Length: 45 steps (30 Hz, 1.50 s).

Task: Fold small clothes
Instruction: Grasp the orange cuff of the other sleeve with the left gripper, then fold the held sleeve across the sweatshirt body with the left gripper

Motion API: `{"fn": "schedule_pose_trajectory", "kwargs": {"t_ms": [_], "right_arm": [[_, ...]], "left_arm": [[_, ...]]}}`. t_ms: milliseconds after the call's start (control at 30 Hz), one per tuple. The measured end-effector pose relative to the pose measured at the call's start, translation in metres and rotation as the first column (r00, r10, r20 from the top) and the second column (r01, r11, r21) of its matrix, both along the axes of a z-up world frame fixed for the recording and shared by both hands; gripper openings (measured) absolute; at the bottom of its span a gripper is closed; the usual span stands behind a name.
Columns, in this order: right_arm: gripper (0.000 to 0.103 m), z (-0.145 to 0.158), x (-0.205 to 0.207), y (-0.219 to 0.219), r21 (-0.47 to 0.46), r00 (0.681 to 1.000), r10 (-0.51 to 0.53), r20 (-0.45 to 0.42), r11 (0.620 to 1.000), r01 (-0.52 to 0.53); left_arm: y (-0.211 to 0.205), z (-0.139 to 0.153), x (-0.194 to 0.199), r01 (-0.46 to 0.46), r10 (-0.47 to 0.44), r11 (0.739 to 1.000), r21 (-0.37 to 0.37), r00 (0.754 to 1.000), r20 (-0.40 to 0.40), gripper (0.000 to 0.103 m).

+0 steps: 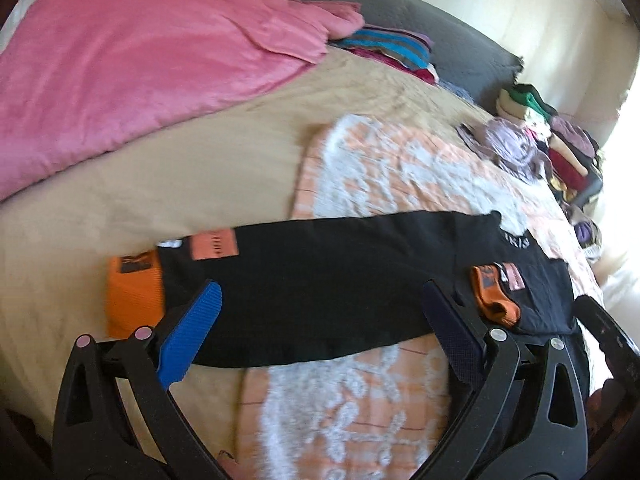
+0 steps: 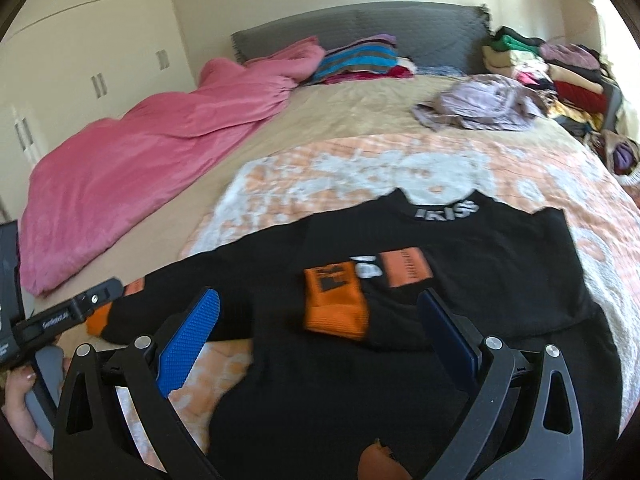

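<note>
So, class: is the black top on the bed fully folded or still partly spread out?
Partly folded. The black top lies flat with one orange-cuffed sleeve laid across its chest, while the other sleeve stretches straight out sideways.

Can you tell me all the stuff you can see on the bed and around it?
black top: one, black with orange cuffs and patches, spread on the patterned blanket
patterned blanket: one, peach and white, on the bed
pink duvet: one, pink, bunched along the bed's far side
striped clothes: small pile, blue and red, by the headboard
headboard: one, grey
lilac garment: one, crumpled
clothes heap: mixed colours, bed corner
wardrobe: cream doors
left gripper: fingers wide, empty
right gripper: fingers wide, empty
</note>
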State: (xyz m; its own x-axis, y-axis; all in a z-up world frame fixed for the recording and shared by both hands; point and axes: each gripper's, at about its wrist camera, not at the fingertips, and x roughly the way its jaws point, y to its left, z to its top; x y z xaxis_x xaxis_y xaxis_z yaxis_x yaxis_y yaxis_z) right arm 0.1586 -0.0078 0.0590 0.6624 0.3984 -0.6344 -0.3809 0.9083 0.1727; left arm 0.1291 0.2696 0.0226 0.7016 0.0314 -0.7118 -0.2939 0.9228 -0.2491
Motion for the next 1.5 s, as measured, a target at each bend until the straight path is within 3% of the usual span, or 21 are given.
{"fn": "schedule_pose_trajectory", "kwargs": {"t_ms": [533,900,1133,1167,1200,1267,1367,1400,1500], "right_arm": [[0.098,-0.004,-0.017,0.078,-0.017,0.985,0.173,-0.009,0.985,-0.173],[0.098,-0.025,-0.026,0.124,-0.085,0.952,0.302,-0.045,0.949,-0.304],[0.098,-0.041,-0.028,0.138,-0.087,0.941,0.331,-0.076,0.937,-0.337],[0.098,-0.043,-0.027,0.137,-0.083,0.940,0.330,-0.081,0.938,-0.336],[0.098,-0.044,-0.027,0.137,-0.081,0.941,0.328,-0.085,0.939,-0.335],[0.098,-0.047,-0.027,0.134,-0.076,0.942,0.323,-0.090,0.941,-0.330],[0.098,-0.050,-0.024,0.127,-0.066,0.947,0.304,-0.101,0.948,-0.311],[0.098,-0.051,-0.022,0.124,-0.059,0.949,0.297,-0.107,0.951,-0.304],[0.098,-0.052,-0.019,0.113,-0.045,0.955,0.275,-0.114,0.959,-0.281]], "left_arm": [[0.070,-0.015,-0.030,-0.163,0.164,0.986,0.026,0.985,-0.058,0.094],[0.110,-0.046,-0.037,-0.243,0.236,0.969,-0.040,0.964,-0.124,0.094],[0.114,-0.064,-0.031,-0.251,0.239,0.963,-0.097,0.964,-0.114,0.093],[0.112,-0.066,-0.029,-0.242,0.231,0.965,-0.101,0.967,-0.112,0.081],[0.110,-0.067,-0.026,-0.235,0.223,0.967,-0.102,0.968,-0.113,0.062],[0.101,-0.070,-0.020,-0.220,0.211,0.973,-0.067,0.969,-0.125,0.051],[0.095,-0.069,-0.016,-0.186,0.177,0.978,-0.093,0.980,-0.095,0.017],[0.094,-0.068,-0.015,-0.172,0.163,0.977,-0.125,0.984,-0.079,0.015],[0.088,-0.059,-0.015,-0.158,0.154,0.979,-0.125,0.987,-0.042,0.011]]}}
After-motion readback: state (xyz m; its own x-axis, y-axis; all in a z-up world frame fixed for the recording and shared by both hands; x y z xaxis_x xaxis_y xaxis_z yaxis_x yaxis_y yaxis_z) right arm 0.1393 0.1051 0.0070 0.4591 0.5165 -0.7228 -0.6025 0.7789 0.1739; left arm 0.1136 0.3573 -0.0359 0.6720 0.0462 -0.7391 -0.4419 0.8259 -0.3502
